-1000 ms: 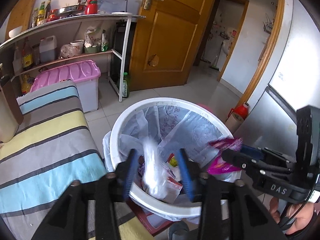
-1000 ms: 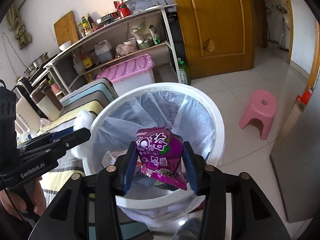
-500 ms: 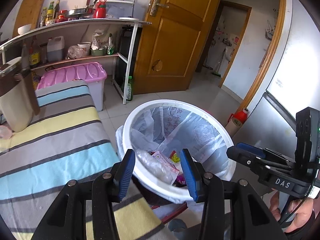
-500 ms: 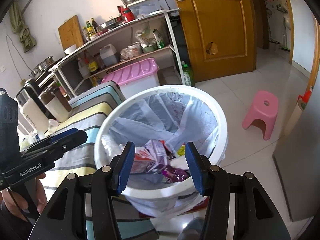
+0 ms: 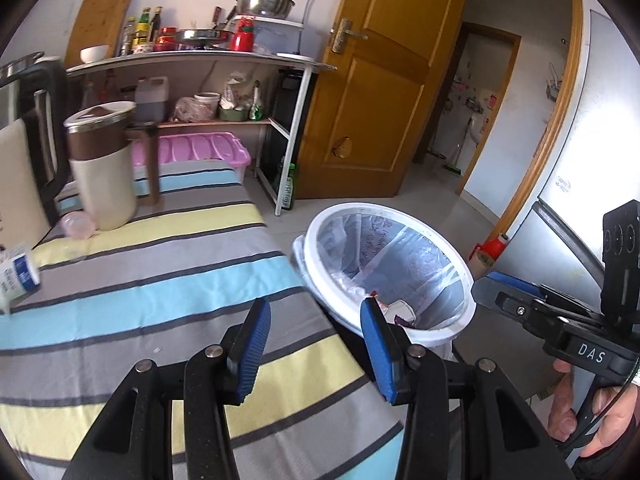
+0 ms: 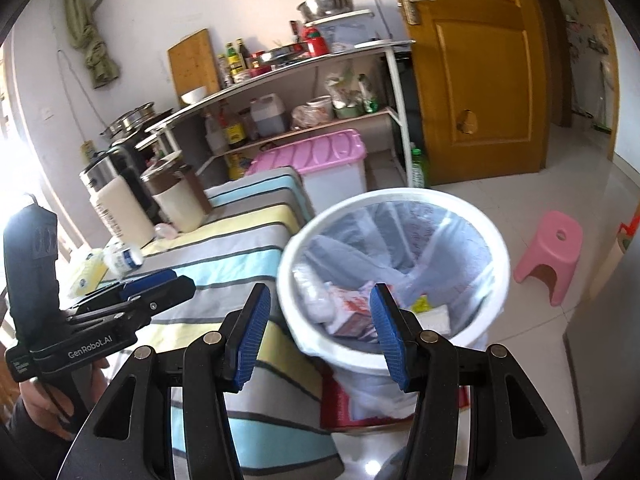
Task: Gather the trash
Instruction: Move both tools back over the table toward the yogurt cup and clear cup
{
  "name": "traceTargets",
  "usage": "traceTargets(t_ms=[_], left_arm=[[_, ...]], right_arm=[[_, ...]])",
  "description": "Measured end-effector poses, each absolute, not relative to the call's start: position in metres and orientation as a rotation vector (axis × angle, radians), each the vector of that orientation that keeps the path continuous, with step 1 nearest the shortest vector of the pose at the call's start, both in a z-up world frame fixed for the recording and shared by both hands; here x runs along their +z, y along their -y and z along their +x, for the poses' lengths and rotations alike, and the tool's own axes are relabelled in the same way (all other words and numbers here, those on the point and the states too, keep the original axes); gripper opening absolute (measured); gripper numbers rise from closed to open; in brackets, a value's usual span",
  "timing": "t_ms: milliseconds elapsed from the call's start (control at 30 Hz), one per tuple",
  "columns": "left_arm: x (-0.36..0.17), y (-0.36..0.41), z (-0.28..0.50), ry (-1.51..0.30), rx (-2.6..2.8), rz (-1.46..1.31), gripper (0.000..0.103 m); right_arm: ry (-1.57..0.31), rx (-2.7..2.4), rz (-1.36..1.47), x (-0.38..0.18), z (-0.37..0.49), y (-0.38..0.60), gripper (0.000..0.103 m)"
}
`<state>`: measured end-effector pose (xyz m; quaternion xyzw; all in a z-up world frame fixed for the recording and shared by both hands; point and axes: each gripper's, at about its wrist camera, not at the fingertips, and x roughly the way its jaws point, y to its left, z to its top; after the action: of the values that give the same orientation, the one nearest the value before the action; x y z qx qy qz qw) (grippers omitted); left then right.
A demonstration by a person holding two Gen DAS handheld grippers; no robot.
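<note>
A white trash bin [image 5: 460, 276] [image 6: 500, 256] lined with a clear bag stands on the floor beside the striped table [image 5: 160, 272]. Several wrappers [image 6: 348, 316] lie inside it. My left gripper [image 5: 316, 344] is open and empty above the table's right edge, just left of the bin. My right gripper [image 6: 320, 332] is open and empty above the bin's near left rim. A small blue and white bottle [image 5: 16, 276] [image 6: 122, 258] lies on its side on the table's left part, next to a yellow packet [image 6: 86, 276].
A cream jug [image 5: 102, 168] and a kettle [image 5: 32, 136] stand at the table's far left. A pink-lidded storage box [image 6: 320, 160] and a loaded shelf rack [image 5: 192, 64] are behind. A pink stool [image 6: 550, 256] stands right of the bin. A fridge [image 5: 580, 184] is at the right.
The left gripper let go of a clear plastic wrapper and the right gripper let go of a purple snack bag; both fell into the bin. Both grippers pulled back and left, over the table.
</note>
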<state>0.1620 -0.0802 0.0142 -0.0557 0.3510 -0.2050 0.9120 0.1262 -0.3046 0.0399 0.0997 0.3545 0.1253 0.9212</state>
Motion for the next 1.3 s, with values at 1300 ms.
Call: traceTargets(t_ms=[1300], left_arm=[[0.01, -0.143, 0.164, -0.69, 0.077, -0.216, 0.047]], right_arm=[[-0.795, 0.593, 0.086, 0.044, 0.17, 0.116, 0.053]])
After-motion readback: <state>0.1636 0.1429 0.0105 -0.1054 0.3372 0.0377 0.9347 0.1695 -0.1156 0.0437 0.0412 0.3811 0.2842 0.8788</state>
